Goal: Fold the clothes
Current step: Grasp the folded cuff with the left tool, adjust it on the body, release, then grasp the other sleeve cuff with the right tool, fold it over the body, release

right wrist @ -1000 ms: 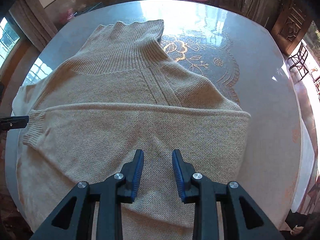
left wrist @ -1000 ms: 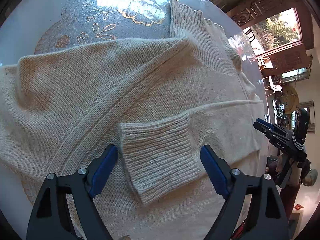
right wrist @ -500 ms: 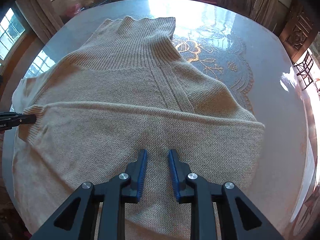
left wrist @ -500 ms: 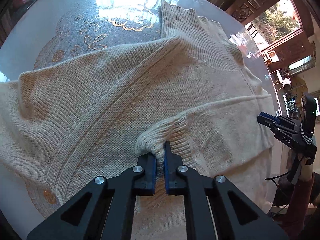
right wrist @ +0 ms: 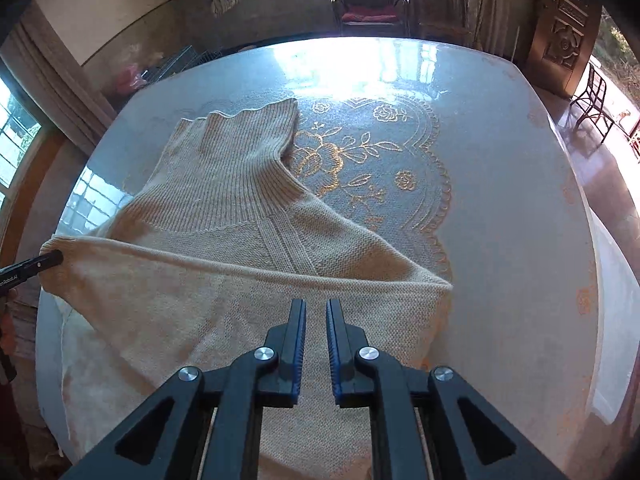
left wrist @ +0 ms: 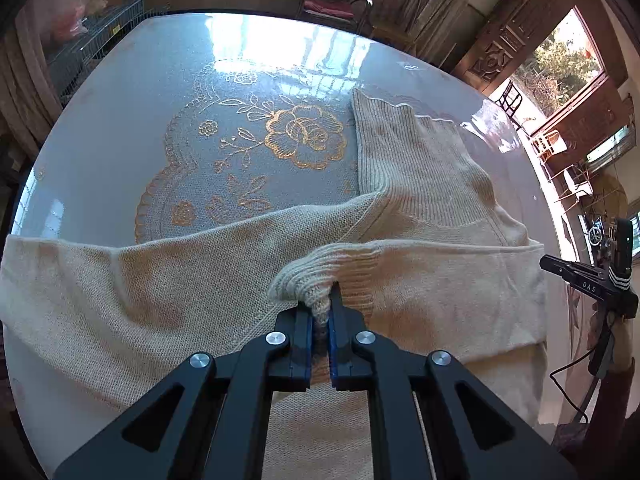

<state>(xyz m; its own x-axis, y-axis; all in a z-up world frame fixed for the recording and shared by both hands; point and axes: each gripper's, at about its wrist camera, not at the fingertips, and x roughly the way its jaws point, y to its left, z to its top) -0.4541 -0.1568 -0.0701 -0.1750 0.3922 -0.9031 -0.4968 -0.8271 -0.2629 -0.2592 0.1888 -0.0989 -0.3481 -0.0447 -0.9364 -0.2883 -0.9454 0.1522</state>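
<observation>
- Beige knit sweater (left wrist: 168,300) spread flat on the glossy round desk (left wrist: 120,120), ribbed turtleneck collar (right wrist: 236,168) pointing to the far edge, hem hanging toward the near edge.
- One sleeve (right wrist: 248,280) folded across the chest, long axis running side to side, its fold at the shoulder on the right-tool side and its ribbed cuff (left wrist: 320,276) ending on the left-tool side.
- Left tool (left wrist: 320,320) pinched tight on that cuff, blue pads nearly touching with knit bunched between them; cuff lifted into a small peak above the body panel.
- Right tool (right wrist: 316,320) hovering low over the folded sleeve near the midline, jaws narrowed to a slim gap, nothing held between them as far as visible.
- Key relation: gripped cuff right at the left tool's tips, sleeve stretching away from it toward the right tool; left tool the nearer by far, right tool well apart from the cuff.
- Other sleeve lying out flat on the left tool's side, reaching the picture's edge in the left view.
- Fabric soft and loosely woven: fine seed-like texture on body and sleeves, coarse vertical ribbing on collar and cuff, a raised seam band running diagonally from the neck; likely to sag and stretch when carried.
- Desk surface hard and reflective, gold floral pattern (right wrist: 360,160) showing beside the collar.
</observation>
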